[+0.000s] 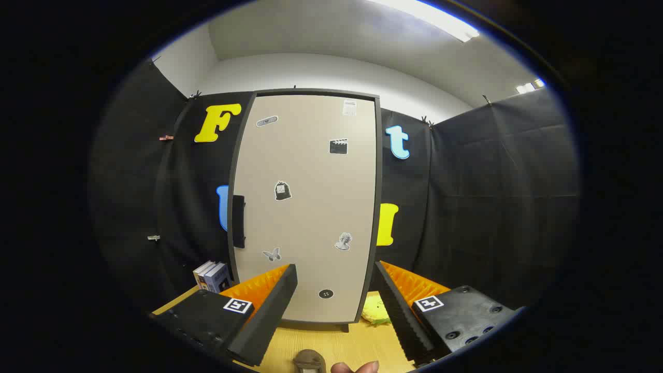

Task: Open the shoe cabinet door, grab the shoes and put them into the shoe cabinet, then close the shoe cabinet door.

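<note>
Shoe cabinet, a tall beige box with a dark frame and small stickers on its closed door (305,207), stands upright at the far edge of the yellow wooden bench (357,344), straight beyond the gripper (336,295); the fingers are spread wide and grasp nothing; a dark handle (238,221) sits on the door's left edge, so the sound move is to steer left, set both fingers around that handle squarely, then pull along the door's arc rather than straight back; a yellow-green soft item (376,312), possibly a shoe, lies beside the cabinet's right foot; some books (212,276) stand at its left.
</note>
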A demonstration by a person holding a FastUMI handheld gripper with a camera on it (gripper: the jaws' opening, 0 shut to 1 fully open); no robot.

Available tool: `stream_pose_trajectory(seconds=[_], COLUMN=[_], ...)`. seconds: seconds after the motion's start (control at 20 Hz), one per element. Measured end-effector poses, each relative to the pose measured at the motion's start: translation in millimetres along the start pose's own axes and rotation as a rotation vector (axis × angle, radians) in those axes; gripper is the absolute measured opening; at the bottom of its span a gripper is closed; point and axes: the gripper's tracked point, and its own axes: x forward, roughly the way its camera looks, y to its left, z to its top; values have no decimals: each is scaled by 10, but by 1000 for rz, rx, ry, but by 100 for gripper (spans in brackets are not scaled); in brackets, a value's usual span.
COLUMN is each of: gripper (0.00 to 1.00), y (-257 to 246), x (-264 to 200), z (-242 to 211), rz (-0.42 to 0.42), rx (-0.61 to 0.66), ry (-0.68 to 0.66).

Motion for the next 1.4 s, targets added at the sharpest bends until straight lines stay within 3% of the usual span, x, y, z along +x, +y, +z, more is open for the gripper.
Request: stream_pose_trajectory(seconds=[0.9,1.4], gripper=[98,98], y=[88,642], x=[51,373], z=[-20,114], rz=[9,76], rx=[9,74], ry=[18,21])
